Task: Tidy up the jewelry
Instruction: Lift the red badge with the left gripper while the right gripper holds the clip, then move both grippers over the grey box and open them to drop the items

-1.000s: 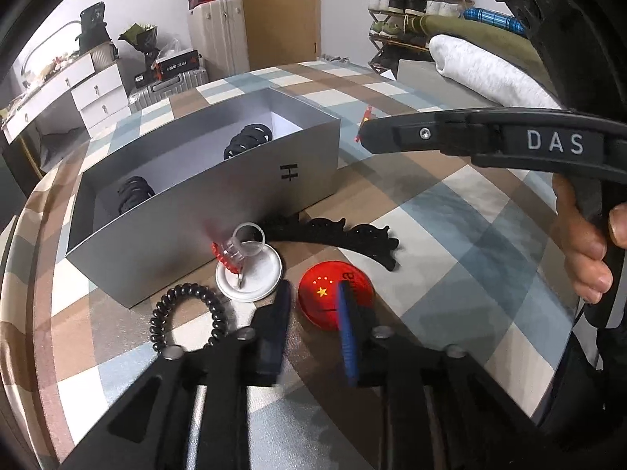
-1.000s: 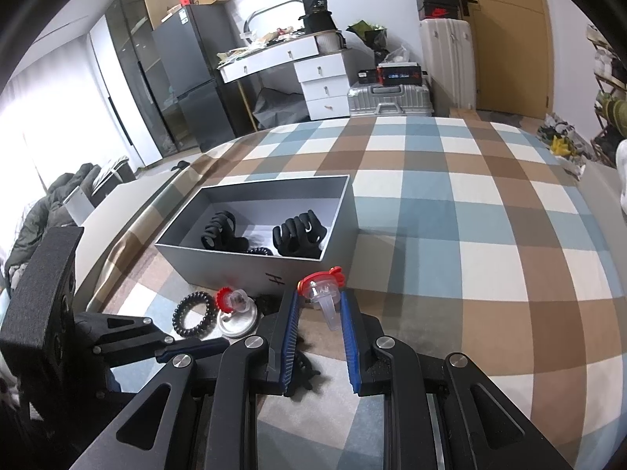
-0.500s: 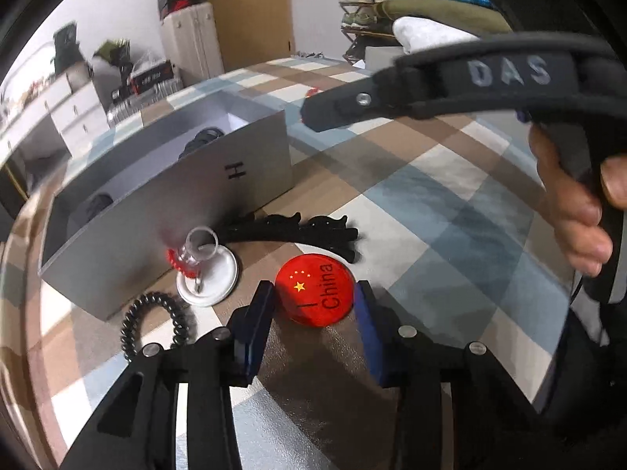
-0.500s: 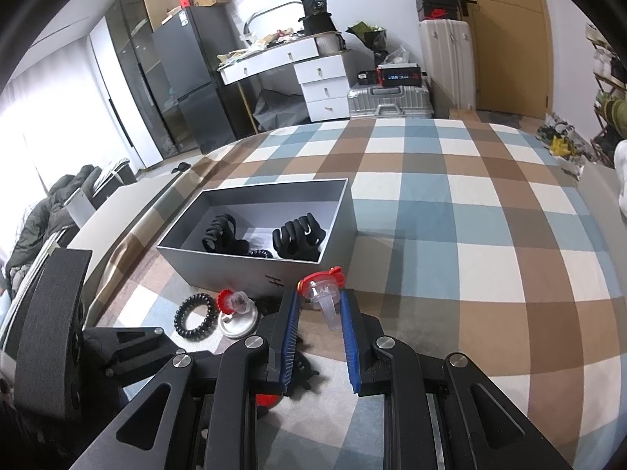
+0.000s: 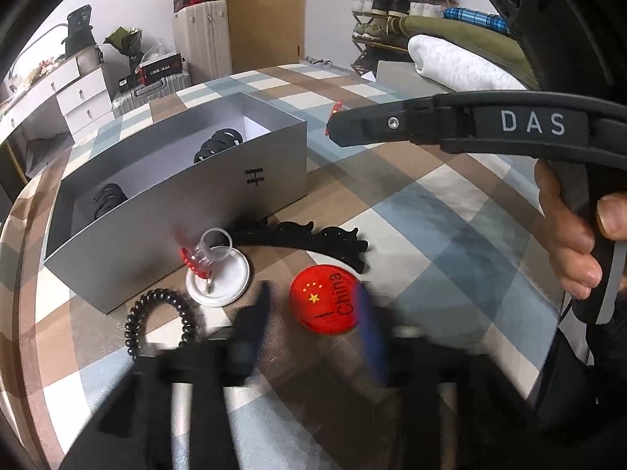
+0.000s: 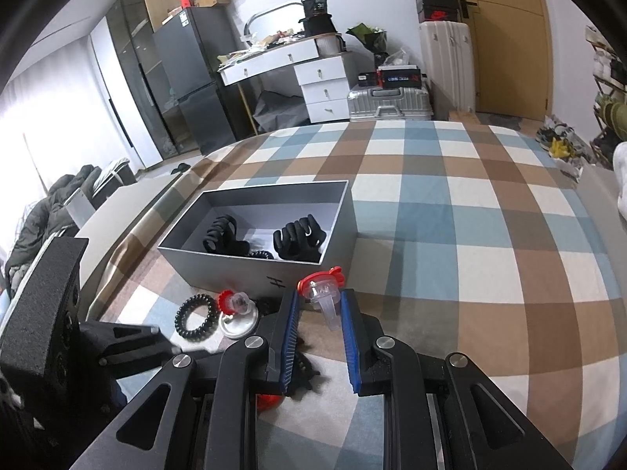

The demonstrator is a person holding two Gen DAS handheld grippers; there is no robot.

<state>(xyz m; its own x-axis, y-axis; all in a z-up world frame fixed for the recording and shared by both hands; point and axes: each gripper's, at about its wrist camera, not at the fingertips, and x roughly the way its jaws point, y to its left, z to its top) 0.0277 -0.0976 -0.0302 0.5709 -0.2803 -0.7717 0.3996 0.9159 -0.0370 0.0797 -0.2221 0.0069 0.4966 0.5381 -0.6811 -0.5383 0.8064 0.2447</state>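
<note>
Red and flat, the round badge (image 5: 327, 299) lies on the checked cloth (image 5: 450, 211) between the opening left gripper (image 5: 315, 313), so it looks light, stiff and slippery, best pinched across its rim, while the right gripper (image 6: 317, 333) pinches a clear clip (image 6: 323, 299).

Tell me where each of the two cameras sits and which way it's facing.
Left wrist: rides the left tongs, looking down at the red badge between the opening fingers; the right hand shows.
Right wrist: rides the right tongs, shut on a clear clip, facing the grey box; the left tongs' body shows.
Shared: grey box, coil hair tie, white disc, checked cloth.
</note>
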